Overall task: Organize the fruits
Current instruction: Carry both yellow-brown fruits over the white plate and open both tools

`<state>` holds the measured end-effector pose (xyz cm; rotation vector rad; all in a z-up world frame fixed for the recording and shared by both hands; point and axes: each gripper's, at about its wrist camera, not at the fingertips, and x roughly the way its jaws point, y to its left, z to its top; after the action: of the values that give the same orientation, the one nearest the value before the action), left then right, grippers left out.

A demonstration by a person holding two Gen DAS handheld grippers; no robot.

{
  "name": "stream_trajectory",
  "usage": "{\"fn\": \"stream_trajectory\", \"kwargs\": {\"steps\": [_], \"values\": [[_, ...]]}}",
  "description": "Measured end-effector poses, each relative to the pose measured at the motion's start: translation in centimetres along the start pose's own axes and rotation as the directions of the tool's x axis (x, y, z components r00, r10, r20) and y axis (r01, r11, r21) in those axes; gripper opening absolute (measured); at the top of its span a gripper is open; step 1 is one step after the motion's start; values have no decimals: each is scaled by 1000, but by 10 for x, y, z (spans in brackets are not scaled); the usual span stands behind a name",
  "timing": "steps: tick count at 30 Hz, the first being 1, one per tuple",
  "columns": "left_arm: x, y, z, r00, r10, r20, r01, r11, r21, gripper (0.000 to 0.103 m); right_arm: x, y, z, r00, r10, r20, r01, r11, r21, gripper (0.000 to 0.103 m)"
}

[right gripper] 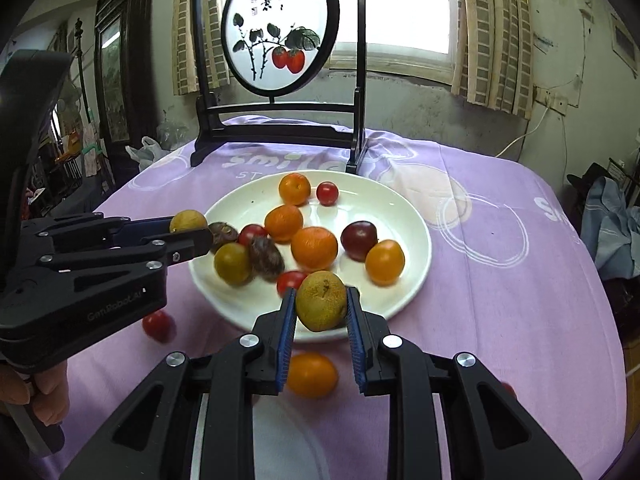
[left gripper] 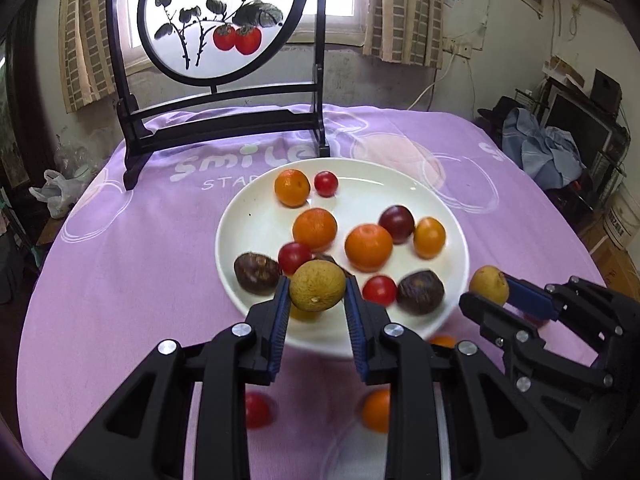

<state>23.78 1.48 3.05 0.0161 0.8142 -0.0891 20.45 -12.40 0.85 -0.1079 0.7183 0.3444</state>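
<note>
A white plate (left gripper: 248, 220) on the purple cloth holds oranges (left gripper: 368, 247), cherry tomatoes (left gripper: 326, 183), a dark plum (left gripper: 397, 223) and brown chestnut-like fruits (left gripper: 256, 273). My left gripper (left gripper: 317, 302) is shut on a yellow-brown longan (left gripper: 317, 291) over the plate's near rim. My right gripper (right gripper: 321, 312) is shut on another yellow-brown longan (right gripper: 322, 306) over the plate's (right gripper: 240, 208) near edge. The right gripper also shows in the left wrist view (left gripper: 490, 292), the left one in the right wrist view (right gripper: 188, 232).
A dark wooden stand with a round painted screen (left gripper: 224, 16) stands behind the plate. Loose on the cloth near me lie a cherry tomato (left gripper: 258, 410), an orange (left gripper: 376, 410), another tomato (right gripper: 158, 325) and an orange fruit (right gripper: 312, 374). Clutter lines the room's sides.
</note>
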Motion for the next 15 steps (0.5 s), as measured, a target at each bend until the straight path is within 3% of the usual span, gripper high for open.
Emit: {"fn": "stream_trajectory", "kwargs": {"steps": [11,12,13,14,15], "values": [[66,13,16,996,15,-88,-20,998,-59,28,59,1,14,997,4,-82,-4,1000,-7,26],[65,14,16,997,27,-75,-33,997,-67,32,62,1,14,996,10,-87,-10,1000,-5,29],[65,15,17,997,35,-75,-40,997,-72,47,63,1,13,996,15,-87,-15,1000,-5,42],[64,15,17,997,35,-72,-40,996,-78,60,63,1,13,997,13,-82,-14,1000,-3,49],[61,16,17,997,35,-67,-41,996,-84,64,62,0,11,997,0,-71,0,1000,2,52]]}}
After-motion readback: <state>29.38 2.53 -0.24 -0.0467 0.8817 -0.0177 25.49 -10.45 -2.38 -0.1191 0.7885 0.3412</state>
